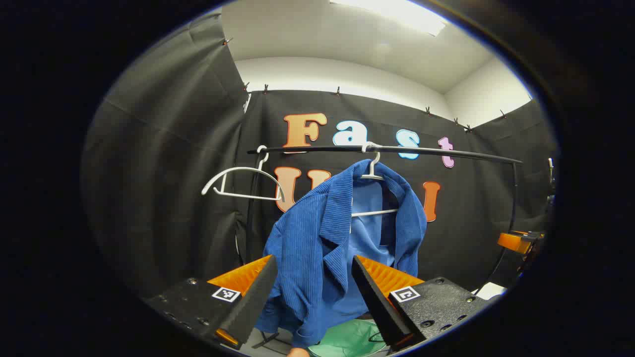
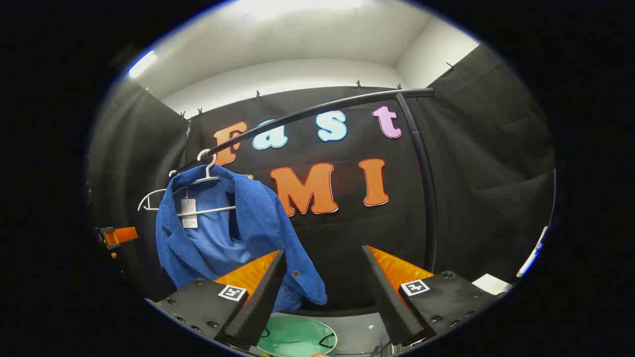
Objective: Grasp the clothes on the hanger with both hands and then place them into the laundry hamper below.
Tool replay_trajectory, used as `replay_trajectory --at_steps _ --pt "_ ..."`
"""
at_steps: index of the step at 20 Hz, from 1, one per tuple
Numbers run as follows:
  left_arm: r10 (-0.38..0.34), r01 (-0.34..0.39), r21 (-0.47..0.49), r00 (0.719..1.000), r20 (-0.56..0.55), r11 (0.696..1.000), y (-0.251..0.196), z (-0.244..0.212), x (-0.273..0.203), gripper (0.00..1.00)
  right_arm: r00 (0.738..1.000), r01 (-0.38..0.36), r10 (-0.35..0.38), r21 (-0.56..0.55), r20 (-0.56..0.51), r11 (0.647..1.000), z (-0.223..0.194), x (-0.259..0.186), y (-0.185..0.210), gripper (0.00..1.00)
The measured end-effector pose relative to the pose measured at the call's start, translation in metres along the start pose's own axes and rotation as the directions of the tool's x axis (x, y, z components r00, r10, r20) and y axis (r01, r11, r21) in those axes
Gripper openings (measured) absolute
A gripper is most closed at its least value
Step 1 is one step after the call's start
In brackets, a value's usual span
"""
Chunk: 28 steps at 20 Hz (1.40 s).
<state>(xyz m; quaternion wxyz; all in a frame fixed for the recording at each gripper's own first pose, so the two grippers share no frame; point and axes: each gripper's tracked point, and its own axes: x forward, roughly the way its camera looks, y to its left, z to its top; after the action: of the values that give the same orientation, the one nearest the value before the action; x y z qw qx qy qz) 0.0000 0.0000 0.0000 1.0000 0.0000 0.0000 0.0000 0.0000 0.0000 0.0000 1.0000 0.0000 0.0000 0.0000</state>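
A blue corduroy jacket point(image 1: 322, 238) hangs on a white hanger point(image 1: 373, 171) from a black rail point(image 1: 436, 152). My left gripper point(image 1: 313, 270) stands open just in front of the jacket's lower front, with nothing between its fingers. In the right gripper view the jacket point(image 2: 228, 233) hangs to the left, and my right gripper point(image 2: 323, 265) is open to the right of its hem, apart from it. A pale green hamper point(image 2: 297, 337) sits on the floor below; its rim point(image 1: 349, 339) also shows under the jacket in the left gripper view.
An empty white hanger point(image 1: 243, 183) hangs at the rail's left end. The rail's upright post point(image 2: 421, 178) curves down at the right. The other gripper point(image 1: 518, 242) shows far right in the left gripper view, and far left point(image 2: 116, 235) in the right one.
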Motion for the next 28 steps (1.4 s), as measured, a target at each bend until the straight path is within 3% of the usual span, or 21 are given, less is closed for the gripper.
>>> replay_trajectory --at_steps 17,27,28 --pt "-0.027 0.027 0.004 0.999 -0.033 1.000 -0.009 -0.008 0.005 0.95 1.000 -0.018 0.018 -0.007 0.010 1.000 0.000 0.007 0.008 0.89" --pt "-0.047 0.047 -0.006 0.995 -0.090 0.999 -0.018 -0.032 0.032 0.95 0.998 -0.056 0.056 -0.012 -0.001 0.998 -0.004 0.045 0.036 0.89" --pt "-0.054 0.053 -0.008 0.994 -0.098 0.999 -0.020 -0.036 0.035 0.95 0.998 -0.065 0.065 -0.006 -0.007 0.998 -0.007 0.050 0.042 0.97"
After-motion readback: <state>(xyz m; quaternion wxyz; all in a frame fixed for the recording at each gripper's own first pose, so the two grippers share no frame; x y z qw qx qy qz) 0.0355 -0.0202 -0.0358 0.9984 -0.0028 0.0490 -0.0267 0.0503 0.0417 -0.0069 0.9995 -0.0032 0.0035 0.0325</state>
